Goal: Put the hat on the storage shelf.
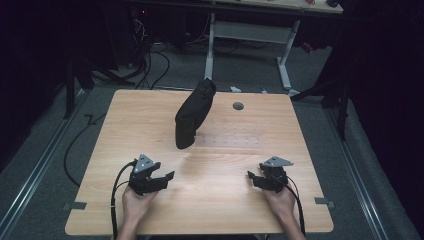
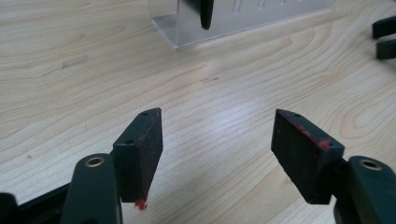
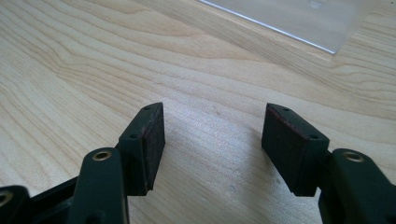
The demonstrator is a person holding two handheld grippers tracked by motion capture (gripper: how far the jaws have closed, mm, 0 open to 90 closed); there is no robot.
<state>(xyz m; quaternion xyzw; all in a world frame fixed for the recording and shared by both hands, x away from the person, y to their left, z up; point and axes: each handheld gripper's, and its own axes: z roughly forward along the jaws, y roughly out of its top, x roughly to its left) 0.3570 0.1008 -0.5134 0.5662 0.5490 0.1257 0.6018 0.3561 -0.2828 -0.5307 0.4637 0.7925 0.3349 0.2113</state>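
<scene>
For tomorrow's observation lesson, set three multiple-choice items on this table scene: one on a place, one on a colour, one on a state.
1. Where does the black fabric bag stand?
A. beyond both grippers, on the clear plastic stand
B. at the near edge
C. on the floor

2. What colour is the round plug in the pale wooden table?
A. red
B. grey
C. yellow

3. How are the left hand-held gripper and right hand-held gripper?
A. both shut on the bag
B. one holds a cup
C. both open, holding nothing

Key: 1 A, the bag sits mid-table; 2 B, a grey disc; 3 C, only bare wood between the jaws.
</scene>
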